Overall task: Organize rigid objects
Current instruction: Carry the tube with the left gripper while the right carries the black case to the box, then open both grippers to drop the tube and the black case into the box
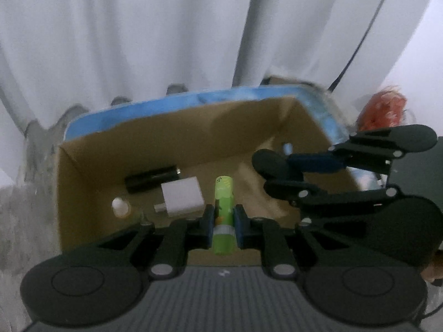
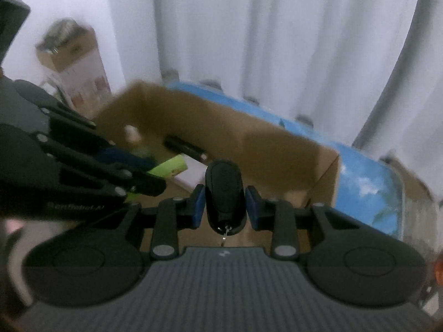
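My left gripper (image 1: 224,221) is shut on a green tube (image 1: 223,207) and hovers over an open cardboard box (image 1: 193,127) with a blue outside. On the box floor lie a black cylinder (image 1: 151,178), a white plug adapter (image 1: 181,197) and a small white piece (image 1: 119,206). My right gripper (image 2: 225,202) is shut on a black key fob (image 2: 224,191) with a metal ring, above the same box (image 2: 263,144). In the left wrist view the right gripper (image 1: 272,173) reaches in over the box's right wall. In the right wrist view the left gripper (image 2: 151,173) shows with the green tube (image 2: 169,167).
White curtains hang behind the box. A red object (image 1: 382,108) lies beyond the box's right corner. A printed carton (image 2: 72,52) stands at the back left in the right wrist view. Both grippers are close together over the box.
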Demonstrator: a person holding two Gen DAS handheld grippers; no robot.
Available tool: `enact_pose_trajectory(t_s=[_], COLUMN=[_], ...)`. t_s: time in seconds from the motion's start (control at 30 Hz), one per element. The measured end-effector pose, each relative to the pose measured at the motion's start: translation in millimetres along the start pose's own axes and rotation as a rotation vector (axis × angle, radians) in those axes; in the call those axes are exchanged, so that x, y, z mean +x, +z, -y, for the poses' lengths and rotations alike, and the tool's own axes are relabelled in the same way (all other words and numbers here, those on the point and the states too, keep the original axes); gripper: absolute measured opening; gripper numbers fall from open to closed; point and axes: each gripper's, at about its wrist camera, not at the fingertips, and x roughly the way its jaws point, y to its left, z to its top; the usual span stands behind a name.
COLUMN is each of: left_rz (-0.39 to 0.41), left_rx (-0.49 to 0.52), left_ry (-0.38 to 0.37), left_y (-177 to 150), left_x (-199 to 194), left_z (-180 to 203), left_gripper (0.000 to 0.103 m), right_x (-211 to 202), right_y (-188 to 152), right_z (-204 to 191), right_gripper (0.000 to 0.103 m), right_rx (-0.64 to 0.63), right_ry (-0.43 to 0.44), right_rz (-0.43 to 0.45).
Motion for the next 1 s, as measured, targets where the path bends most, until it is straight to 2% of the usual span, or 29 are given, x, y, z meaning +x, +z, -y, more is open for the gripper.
enact_pose_trajectory(t_s=[0.17, 0.4, 0.57, 0.8, 1.0], left_rz=[-0.066, -0.104, -0.114, -0.096, -0.057], left_rx=[-0.043, -0.073, -0.128, -0.150, -0.152], left_ry=[-0.009, -0.012, -0.045, -0.054, -0.054], left_y=[16, 24, 28, 25, 26], left_x=[39, 59, 62, 51, 29], left_z=[-13, -23, -32, -36, -33], left_gripper=[0.016, 0.015, 0.016, 0.031, 0.033], right_x=[60, 98, 97, 94, 65], right_y=[12, 14, 18, 17, 20], right_z=[24, 31, 29, 31, 32], right_gripper=[0.030, 0.031, 0.032, 0.032, 0.033], right_rx=[0.009, 0.021, 0.007, 0.024, 0.048], right_ry=[-0.018, -0.020, -0.049, -0.054, -0.046], right_rz=[-0.095, -0.163, -0.150, -0.136, -0.084])
